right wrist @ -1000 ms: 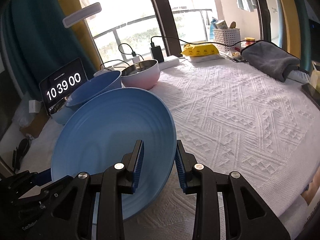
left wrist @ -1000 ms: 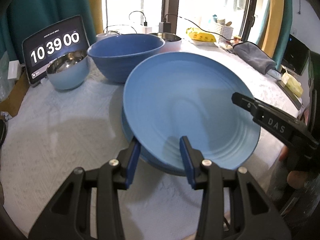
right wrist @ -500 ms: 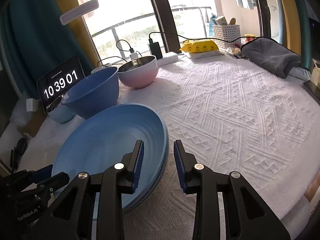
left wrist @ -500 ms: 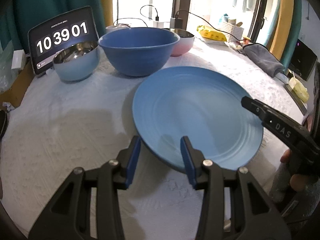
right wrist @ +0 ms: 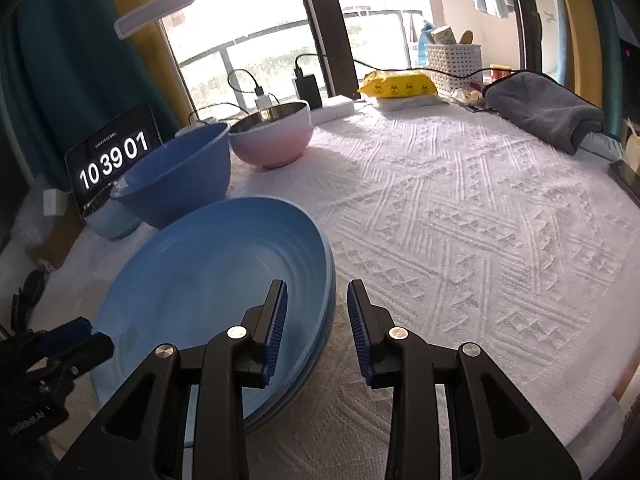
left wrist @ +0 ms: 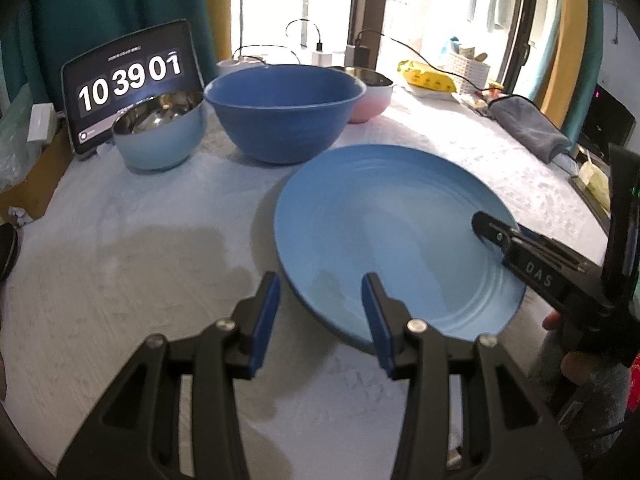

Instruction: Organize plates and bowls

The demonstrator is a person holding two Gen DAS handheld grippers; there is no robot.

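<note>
At 10 o'clock in the left wrist view the tablet clock (left wrist: 128, 82) reads 10 39 01, as it did half a second ago. Just in front of it sits the light blue steel-lined bowl (left wrist: 158, 132), then the dark blue bowl (left wrist: 284, 110) at 12 o'clock, with the pink bowl (left wrist: 370, 98) behind its right side. The blue plate (left wrist: 396, 240) now lies flat at centre on the white tablecloth (left wrist: 120, 280); a second ago it was tilted up in the air. In the right wrist view a second rim shows under it, so it rests on a stack of plates (right wrist: 320, 320).

The left gripper (left wrist: 320, 312) has spread wider than before; its jaws stand apart, straddling the plate's near rim at 6 o'clock and gripping nothing. The right gripper (right wrist: 314, 330) has also parted, one finger over the plate's edge at 3 o'clock, the other outside it, holding nothing.
</note>
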